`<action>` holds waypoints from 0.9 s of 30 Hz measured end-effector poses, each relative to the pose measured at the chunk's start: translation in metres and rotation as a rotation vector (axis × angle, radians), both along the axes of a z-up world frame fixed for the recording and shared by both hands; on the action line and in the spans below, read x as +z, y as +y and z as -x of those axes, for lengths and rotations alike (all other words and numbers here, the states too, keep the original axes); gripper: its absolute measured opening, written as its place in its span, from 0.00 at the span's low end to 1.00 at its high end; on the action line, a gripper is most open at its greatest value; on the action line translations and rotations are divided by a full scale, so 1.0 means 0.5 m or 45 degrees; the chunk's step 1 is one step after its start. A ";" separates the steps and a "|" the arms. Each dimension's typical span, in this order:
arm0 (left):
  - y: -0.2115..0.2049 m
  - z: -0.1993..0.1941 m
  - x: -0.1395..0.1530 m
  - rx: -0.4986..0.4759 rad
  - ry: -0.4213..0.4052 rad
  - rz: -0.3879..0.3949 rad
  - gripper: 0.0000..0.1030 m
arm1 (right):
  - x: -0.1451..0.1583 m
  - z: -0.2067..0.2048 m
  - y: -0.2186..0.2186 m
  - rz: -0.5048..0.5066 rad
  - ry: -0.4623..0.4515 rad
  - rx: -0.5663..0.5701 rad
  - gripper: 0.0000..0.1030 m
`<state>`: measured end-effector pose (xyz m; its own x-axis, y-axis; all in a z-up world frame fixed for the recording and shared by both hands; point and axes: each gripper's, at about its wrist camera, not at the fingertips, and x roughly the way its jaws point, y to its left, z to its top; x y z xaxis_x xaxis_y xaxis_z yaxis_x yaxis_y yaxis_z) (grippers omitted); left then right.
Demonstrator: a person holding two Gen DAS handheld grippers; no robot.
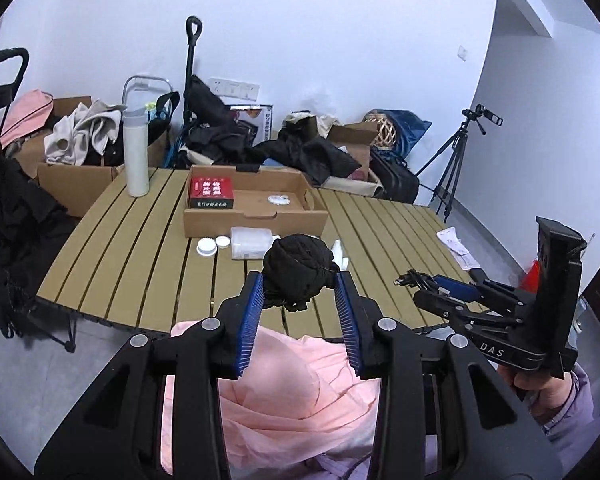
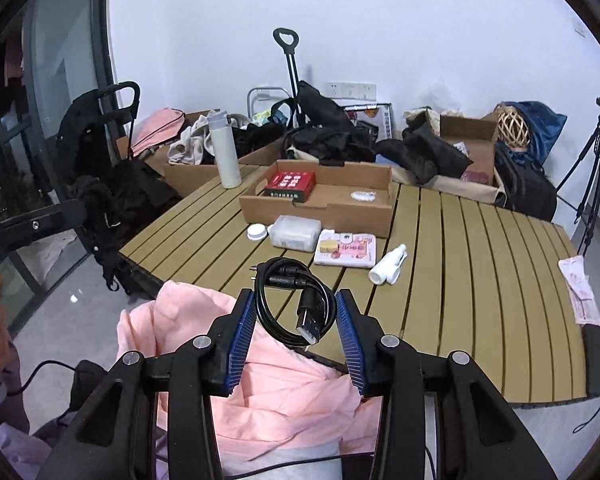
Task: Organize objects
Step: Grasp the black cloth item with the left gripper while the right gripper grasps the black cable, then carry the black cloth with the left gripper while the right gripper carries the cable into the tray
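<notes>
**Two soft loads in the air, each easy to lose**

The left claw (image 1: pixel 300 284) is clamped on a balled-up black cloth bundle (image 1: pixel 298 266), held above the near edge of the slatted surface (image 1: pixel 148 264). The right claw (image 2: pixel 296 312) pinches a coiled black USB cable (image 2: pixel 294 300) between its blue pads (image 2: pixel 242 332), also above the near edge, with a pink garment (image 2: pixel 284 392) lying under both.

The likely goal, as I read it, is the shallow cardboard box (image 2: pixel 320 208) toward the far edge, which already holds a red packet (image 2: pixel 290 186) and a small white item (image 2: pixel 363 196).

Risks from here:

- The cable is gripped only across the sides of its loop. The plug end hangs free inside the coil, so a quick swing could let the coil unwind, slip out, or drop onto the pink garment.
- The cloth bundle is loosely wound, and loose folds droop below the pads. They could catch on the box wall or drag across things in the way.
- The path to the box runs over a clear plastic container (image 2: pixel 295 232), a round white lid (image 2: pixel 257 232), a pink-and-white pack (image 2: pixel 346 250) and a white spray bottle (image 2: pixel 388 268). A low pass could knock them about.
- The tall white flask (image 2: pixel 227 148) stands near the box's left end; a wide approach from that side could tip it.
- Both claws heading for one box could bump each other.
</notes>
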<state>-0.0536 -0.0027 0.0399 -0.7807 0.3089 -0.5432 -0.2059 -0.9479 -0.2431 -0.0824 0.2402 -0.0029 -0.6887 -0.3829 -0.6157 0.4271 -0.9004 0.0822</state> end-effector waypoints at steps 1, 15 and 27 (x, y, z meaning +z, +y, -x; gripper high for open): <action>-0.001 0.005 -0.007 0.002 -0.013 -0.002 0.32 | -0.007 0.003 0.000 0.002 -0.011 0.000 0.43; -0.060 0.321 -0.064 -0.029 -0.189 -0.045 0.32 | -0.072 0.238 -0.032 0.024 -0.169 0.033 0.42; -0.137 0.642 -0.214 0.076 -0.406 0.049 0.32 | -0.091 0.611 -0.184 0.081 -0.200 0.141 0.27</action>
<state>-0.3744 -0.0712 -0.0671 -0.5856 0.2419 -0.7737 -0.0689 -0.9658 -0.2498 -0.3881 0.1483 -0.0481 -0.5373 -0.4928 -0.6844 0.5008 -0.8394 0.2113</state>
